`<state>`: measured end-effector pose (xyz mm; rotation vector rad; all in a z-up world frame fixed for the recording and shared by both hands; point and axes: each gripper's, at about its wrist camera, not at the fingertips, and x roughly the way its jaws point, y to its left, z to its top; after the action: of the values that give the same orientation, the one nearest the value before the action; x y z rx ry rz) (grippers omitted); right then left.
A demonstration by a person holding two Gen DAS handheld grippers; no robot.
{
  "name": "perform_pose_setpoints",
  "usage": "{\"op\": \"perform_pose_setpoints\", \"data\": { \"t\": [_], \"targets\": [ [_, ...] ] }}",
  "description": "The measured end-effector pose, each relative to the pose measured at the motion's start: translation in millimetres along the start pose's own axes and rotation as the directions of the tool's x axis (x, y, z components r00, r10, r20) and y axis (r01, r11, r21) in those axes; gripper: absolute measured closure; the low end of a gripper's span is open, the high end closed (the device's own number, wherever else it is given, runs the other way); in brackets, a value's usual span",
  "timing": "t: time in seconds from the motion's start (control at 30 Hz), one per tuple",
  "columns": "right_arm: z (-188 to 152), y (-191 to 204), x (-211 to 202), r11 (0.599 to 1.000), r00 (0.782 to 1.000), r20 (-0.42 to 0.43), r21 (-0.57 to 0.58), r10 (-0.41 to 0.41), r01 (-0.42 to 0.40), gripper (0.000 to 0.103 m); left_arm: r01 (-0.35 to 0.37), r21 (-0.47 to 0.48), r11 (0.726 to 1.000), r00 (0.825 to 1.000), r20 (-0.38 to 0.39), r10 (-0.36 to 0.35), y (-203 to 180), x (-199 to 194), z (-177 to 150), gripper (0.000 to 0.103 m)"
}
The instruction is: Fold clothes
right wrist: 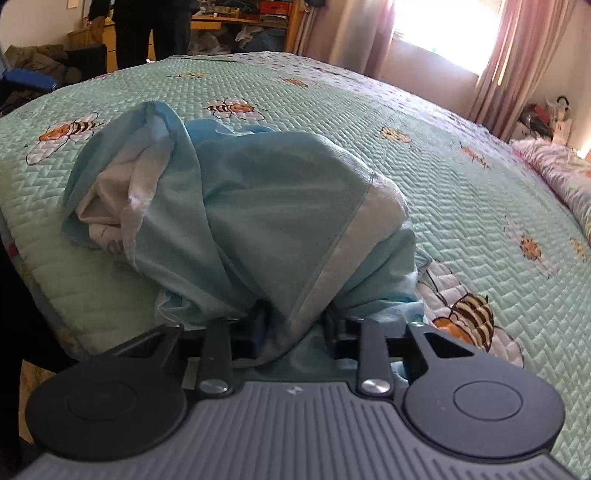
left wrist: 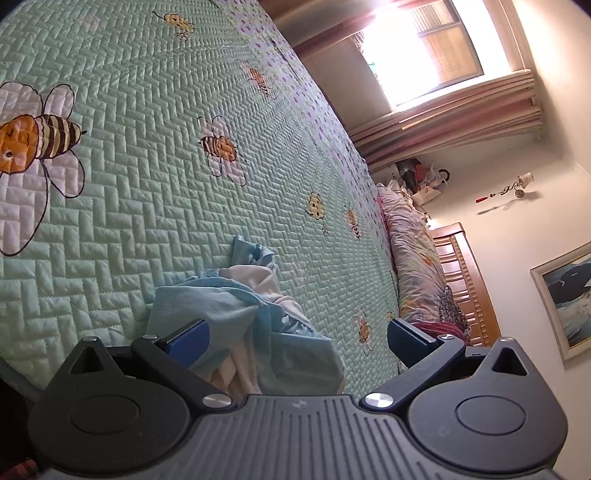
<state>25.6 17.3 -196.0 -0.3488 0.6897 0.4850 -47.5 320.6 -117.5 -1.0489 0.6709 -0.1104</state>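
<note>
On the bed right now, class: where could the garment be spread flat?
Bare quilt lies beyond the crumpled blue garment, toward the window, up to the pillows. The near edge is crowded by the right gripper, which clamps it.

Wrist views, low, close — shared bedspread [left wrist: 147, 206]

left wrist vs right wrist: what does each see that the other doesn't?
Left wrist only: the left gripper, jaws wide open with nothing between them, a wooden headboard and a framed picture on the wall.

Right wrist only: the right gripper shut on the blue garment, and a person's legs beyond the bed.

Both: the crumpled garment on the bee-print quilt, the window and the curtains.
</note>
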Motion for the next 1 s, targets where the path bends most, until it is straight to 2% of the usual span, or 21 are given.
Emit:
{"op": "perform_pose_setpoints", "data": {
  "t": [0.13, 0.2, 0.27, 0.3, 0.37, 0.43, 0.5, 0.53, 0.6, 0.63, 0.73, 0.83, 0.9, 0.97, 1.0],
  "targets": [
    [20, -19, 16, 0.987, 0.997, -0.012, 0.141, 0.080, -0.077, 0.093, 0.014, 0.000, 1.000, 1.000, 0.014, -0.014, 7, 0, 4, 0.001],
    [46, -30, 38, 0.963, 0.991, -0.014, 0.239, 0.133, -0.126, 0.094, 0.015, 0.009, 1.000, 0.999, 0.028, -0.015, 13, 7, 9, 0.001],
    [95, -30, 60, 0.934, 0.986, 0.021, 0.319, 0.165, -0.163, 0.096, -0.012, -0.002, 1.000, 1.000, 0.018, 0.012, 16, 12, 13, 0.002],
    [121, -27, 52, 0.914, 0.974, 0.110, 0.339, 0.197, -0.223, 0.096, -0.019, -0.001, 1.000, 1.000, 0.016, 0.019, 15, 10, 14, 0.002],
    [139, -27, 17, 0.882, 0.935, 0.280, 0.356, 0.216, -0.310, 0.097, -0.035, 0.025, 0.999, 0.999, 0.036, 0.034, 8, -1, 9, 0.002],
    [154, -28, -19, 0.847, 0.871, 0.440, 0.357, 0.220, -0.395, 0.096, -0.057, 0.064, 0.996, 0.996, 0.068, 0.052, -1, -10, 4, 0.002],
    [128, -25, -14, 0.865, 0.921, 0.353, 0.399, 0.163, -0.306, 0.096, -0.070, 0.103, 0.992, 0.994, 0.089, 0.060, -7, -13, -2, 0.001],
    [107, -23, -10, 0.853, 0.934, 0.314, 0.429, 0.169, -0.299, 0.094, -0.080, 0.117, 0.990, 0.994, 0.087, 0.070, -10, -11, -5, 0.001],
    [61, -19, -4, 0.793, 0.949, 0.246, 0.529, 0.199, -0.303, 0.082, -0.086, 0.112, 0.990, 0.995, 0.058, 0.079, -8, -6, -15, 0.001],
    [41, -16, -1, 0.761, 0.955, 0.207, 0.579, 0.211, -0.294, 0.080, -0.085, 0.106, 0.991, 0.996, 0.044, 0.080, -7, -3, -19, 0.001],
    [20, -17, 11, 0.717, 0.969, 0.113, 0.655, 0.220, -0.239, 0.076, -0.091, 0.100, 0.991, 0.996, 0.028, 0.089, -3, 1, -23, 0.001],
    [21, -24, 5, 0.660, 0.982, 0.123, 0.727, 0.141, -0.186, 0.065, -0.100, 0.098, 0.990, 0.995, 0.017, 0.099, 0, 4, -25, 0.001],
    [19, -26, -5, 0.635, 0.986, 0.158, 0.756, 0.054, -0.156, 0.043, -0.106, 0.097, 0.990, 0.994, 0.010, 0.106, 2, 6, -26, 0.001],
    [19, -30, -12, 0.622, 0.982, 0.190, 0.771, -0.024, -0.134, 0.040, -0.112, 0.095, 0.989, 0.994, 0.003, 0.113, 5, 8, -27, 0.001],
    [18, -34, -12, 0.624, 0.980, 0.196, 0.770, -0.034, -0.132, 0.039, -0.115, 0.095, 0.989, 0.993, -0.001, 0.116, 6, 9, -27, 0.001]
  ]
}}
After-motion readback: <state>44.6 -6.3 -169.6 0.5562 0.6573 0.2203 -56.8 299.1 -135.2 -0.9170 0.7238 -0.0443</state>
